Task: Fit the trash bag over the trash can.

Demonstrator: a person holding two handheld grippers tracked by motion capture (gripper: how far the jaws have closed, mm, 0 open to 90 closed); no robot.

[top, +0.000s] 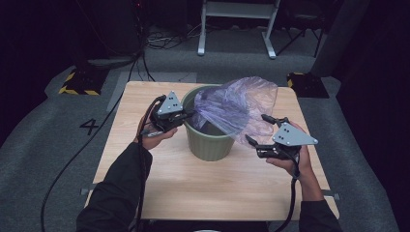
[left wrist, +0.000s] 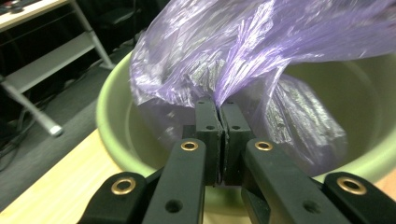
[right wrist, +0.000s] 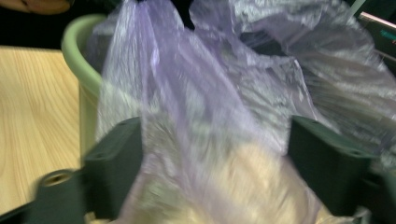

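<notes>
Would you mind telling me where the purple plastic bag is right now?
In the high view the purple plastic bag billows over the green bin at table centre, pinched by the left gripper at the bin's left rim.

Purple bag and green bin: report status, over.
Left gripper shut on purple bag at the near rim. Right gripper open, film loose between its jaws. Bag billowing over green bin, not yet seated. Nothing in the way.

Bin [top: 209, 142] stands mid-table; its mouth is largely blocked by the purple bag [top: 239, 104], which billows up and over the right rim. Bare tabletop [top: 203, 188] in front of the bin gives free passage, also at far left and right edges. Right gripper [top: 263, 131] jaws spread wide, bag film between them.
</notes>
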